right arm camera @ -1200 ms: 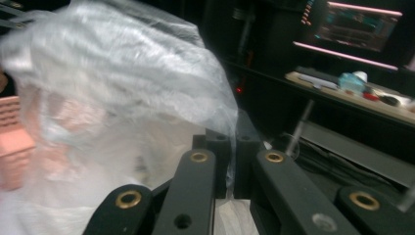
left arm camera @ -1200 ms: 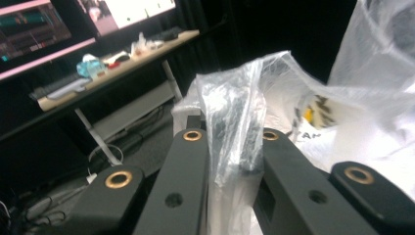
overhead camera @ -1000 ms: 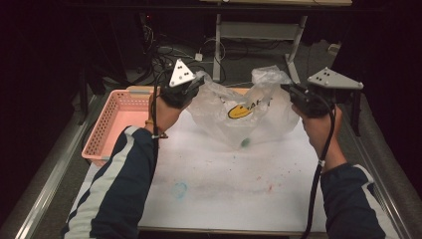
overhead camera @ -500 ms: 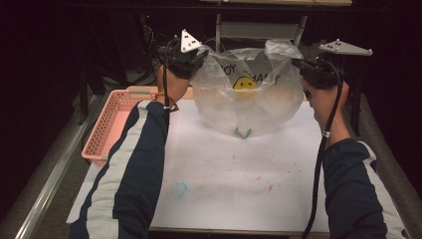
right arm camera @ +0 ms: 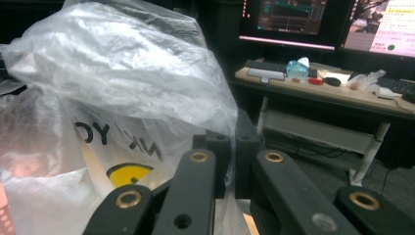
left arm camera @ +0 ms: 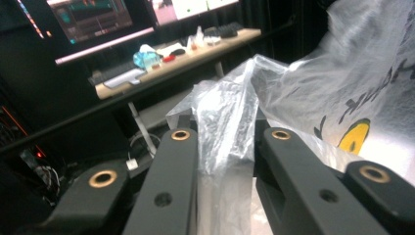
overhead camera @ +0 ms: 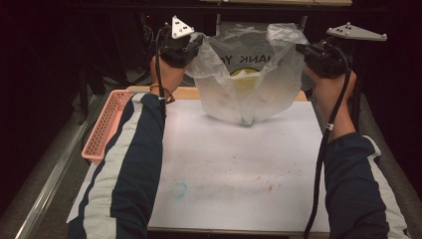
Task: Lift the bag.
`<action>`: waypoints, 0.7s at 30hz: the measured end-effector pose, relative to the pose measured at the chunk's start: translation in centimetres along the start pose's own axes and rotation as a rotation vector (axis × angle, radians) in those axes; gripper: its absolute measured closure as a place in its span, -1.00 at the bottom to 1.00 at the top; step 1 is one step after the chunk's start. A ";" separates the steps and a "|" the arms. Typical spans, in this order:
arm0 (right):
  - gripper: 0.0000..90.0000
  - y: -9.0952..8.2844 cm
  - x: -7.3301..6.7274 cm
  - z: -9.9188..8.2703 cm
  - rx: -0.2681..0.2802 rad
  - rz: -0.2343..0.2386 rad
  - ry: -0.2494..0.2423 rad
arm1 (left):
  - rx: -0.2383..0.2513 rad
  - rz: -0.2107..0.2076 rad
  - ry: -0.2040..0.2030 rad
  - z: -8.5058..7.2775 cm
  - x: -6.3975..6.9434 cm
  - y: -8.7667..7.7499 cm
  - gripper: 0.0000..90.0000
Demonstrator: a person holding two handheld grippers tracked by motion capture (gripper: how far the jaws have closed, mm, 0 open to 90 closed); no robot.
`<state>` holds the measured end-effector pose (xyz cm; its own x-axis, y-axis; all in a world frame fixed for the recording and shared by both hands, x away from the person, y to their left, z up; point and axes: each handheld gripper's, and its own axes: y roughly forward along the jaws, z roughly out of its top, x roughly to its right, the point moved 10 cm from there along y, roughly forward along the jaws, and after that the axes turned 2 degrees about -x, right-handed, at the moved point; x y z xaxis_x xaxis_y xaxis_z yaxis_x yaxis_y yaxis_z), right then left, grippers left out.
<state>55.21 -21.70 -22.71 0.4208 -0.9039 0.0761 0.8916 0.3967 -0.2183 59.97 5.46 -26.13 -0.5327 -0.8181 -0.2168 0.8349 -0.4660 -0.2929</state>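
Observation:
A translucent plastic bag [overhead camera: 249, 84] with black letters and a yellow face hangs in the air over the far half of the white table [overhead camera: 239, 164]. My left gripper [overhead camera: 191, 47] holds its left top corner and my right gripper [overhead camera: 303, 50] holds its right top corner. In the left gripper view a bunched strip of the bag [left arm camera: 230, 117] fills the gap between the jaws of the left gripper [left arm camera: 225, 127], which have just been opening a little. The right gripper [right arm camera: 232, 134] has its jaws tight on a thin fold of the bag [right arm camera: 122, 83].
A pink perforated basket [overhead camera: 104, 127] sits along the table's left edge, and a wooden board [overhead camera: 184, 93] lies at the far edge. Beyond the table stands a desk [right arm camera: 318, 88] with a keyboard, small items and lit monitors. A faint teal stain [overhead camera: 179, 189] marks the near tabletop.
Both hands have risen and carried the bag up off the table. It went from resting crumpled on the surface to hanging stretched between the grippers.

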 end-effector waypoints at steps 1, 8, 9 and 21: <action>1.00 0.2 -0.1 -0.2 -0.007 0.000 -0.003 | -0.007 0.001 0.004 -0.2 0.2 0.2 0.71; 1.00 2.1 0.2 -2.8 -0.059 -0.016 0.006 | -0.020 0.000 -0.017 -1.4 1.6 1.2 0.18; 1.00 2.3 0.4 -3.2 -0.067 -0.023 0.003 | -0.010 0.000 -0.023 -1.4 1.8 1.1 0.02; 1.00 4.3 2.9 -6.2 -0.136 -0.095 0.030 | -0.005 -0.049 0.001 -3.0 3.3 0.0 -0.40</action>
<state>59.22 -23.61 -29.49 0.3287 -0.9415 0.0740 0.8953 0.2858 -0.3418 57.80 3.81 -29.65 -0.5730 -0.7941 -0.2026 0.8072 -0.5040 -0.3074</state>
